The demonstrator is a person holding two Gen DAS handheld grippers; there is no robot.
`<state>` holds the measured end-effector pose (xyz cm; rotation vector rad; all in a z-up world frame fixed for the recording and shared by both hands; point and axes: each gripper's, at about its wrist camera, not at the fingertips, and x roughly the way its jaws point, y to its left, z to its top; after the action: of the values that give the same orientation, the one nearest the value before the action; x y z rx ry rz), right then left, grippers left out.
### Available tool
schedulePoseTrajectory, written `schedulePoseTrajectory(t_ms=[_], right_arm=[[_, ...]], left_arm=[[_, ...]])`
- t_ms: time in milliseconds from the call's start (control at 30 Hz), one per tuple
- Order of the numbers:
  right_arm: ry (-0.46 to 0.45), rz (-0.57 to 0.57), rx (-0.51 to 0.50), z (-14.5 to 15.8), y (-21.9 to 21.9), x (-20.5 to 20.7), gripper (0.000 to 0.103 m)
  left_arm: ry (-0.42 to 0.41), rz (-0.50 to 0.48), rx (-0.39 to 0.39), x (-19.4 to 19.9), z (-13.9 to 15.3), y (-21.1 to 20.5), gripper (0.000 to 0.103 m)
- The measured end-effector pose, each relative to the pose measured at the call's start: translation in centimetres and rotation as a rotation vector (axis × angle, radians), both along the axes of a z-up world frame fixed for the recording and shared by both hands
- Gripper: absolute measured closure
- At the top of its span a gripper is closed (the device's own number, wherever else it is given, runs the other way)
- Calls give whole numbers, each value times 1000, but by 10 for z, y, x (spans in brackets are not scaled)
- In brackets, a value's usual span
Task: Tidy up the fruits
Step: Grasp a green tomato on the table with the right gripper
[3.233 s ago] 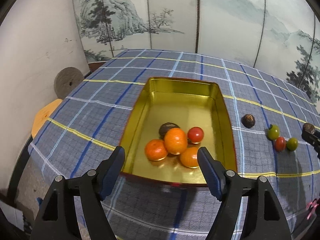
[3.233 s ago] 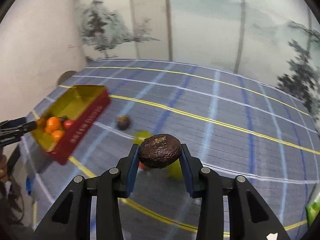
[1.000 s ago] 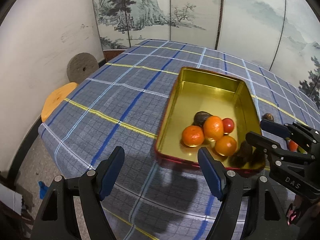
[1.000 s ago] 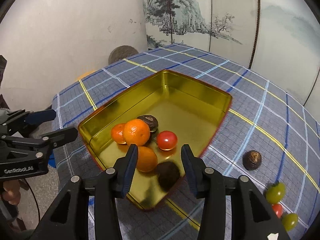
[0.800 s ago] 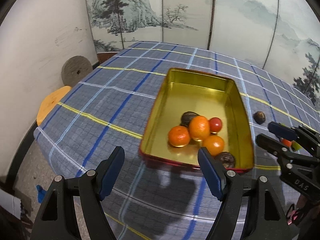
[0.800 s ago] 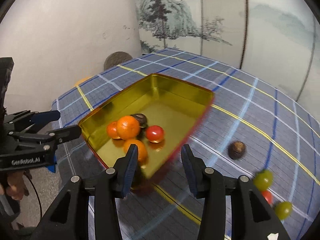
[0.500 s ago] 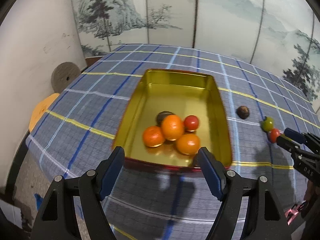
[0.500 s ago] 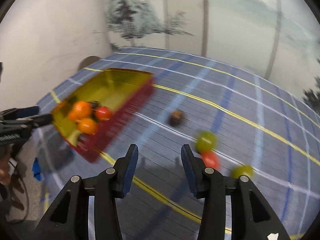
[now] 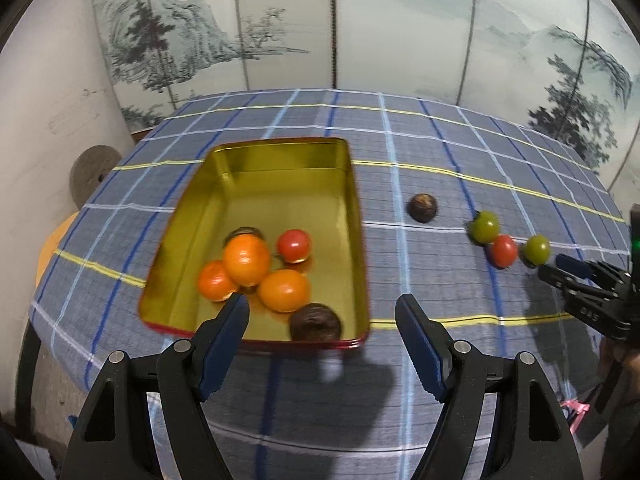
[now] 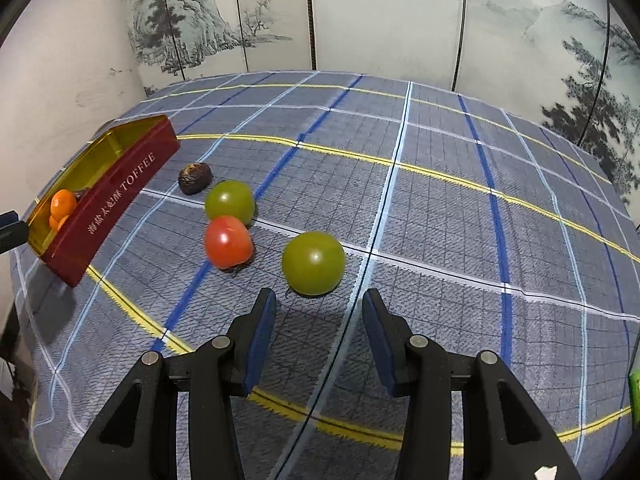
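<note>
Hovering over the checked tablecloth (image 10: 440, 200), the right gripper (image 10: 319, 312) has its blue pads parted with nothing between them, and the nearer green tomato (image 10: 313, 263) sits just beyond the fingertips, not touched; past that green tomato, toward the tin, lies a red tomato (image 10: 228, 242), then a second green tomato (image 10: 229, 201) close behind it, then a dark wrinkled fruit (image 10: 195, 177) lying just beside the tin's red wall, and the tin (image 10: 120, 188) itself, gold inside with TOFFEE printed on its side, stands at the far left; over on the other side the left gripper (image 9: 322, 314) is spread wide and empty, poised above the near end of the tin (image 9: 280, 152), where three oranges (image 9: 246, 260) are bunched together, a red tomato in the tin (image 9: 294, 245) rests beside them, one dark fruit (image 9: 316, 322) lies in the near right corner and another dark one is half hidden behind the oranges; a painted folding screen (image 10: 360, 12) stands behind the table
</note>
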<state>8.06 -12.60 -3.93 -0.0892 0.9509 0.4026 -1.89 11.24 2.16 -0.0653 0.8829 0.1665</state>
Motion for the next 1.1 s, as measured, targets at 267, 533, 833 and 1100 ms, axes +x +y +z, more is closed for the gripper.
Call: schedulePoseTrajectory(t_ms=[267, 533, 833, 1100], right_arm=[[2, 8, -15, -10, 8, 15, 61], [-17, 28, -44, -13, 16, 21, 66], [-20, 23, -42, -13, 13, 20, 70], [-18, -36, -53, -14, -19, 20, 70]], left_arm=[[3, -63, -5, 17, -1, -30, 27], [21, -94, -24, 36, -9, -50, 27], [58, -118, -61, 45, -22, -66, 27], [84, -155, -94, 58, -32, -91, 27]])
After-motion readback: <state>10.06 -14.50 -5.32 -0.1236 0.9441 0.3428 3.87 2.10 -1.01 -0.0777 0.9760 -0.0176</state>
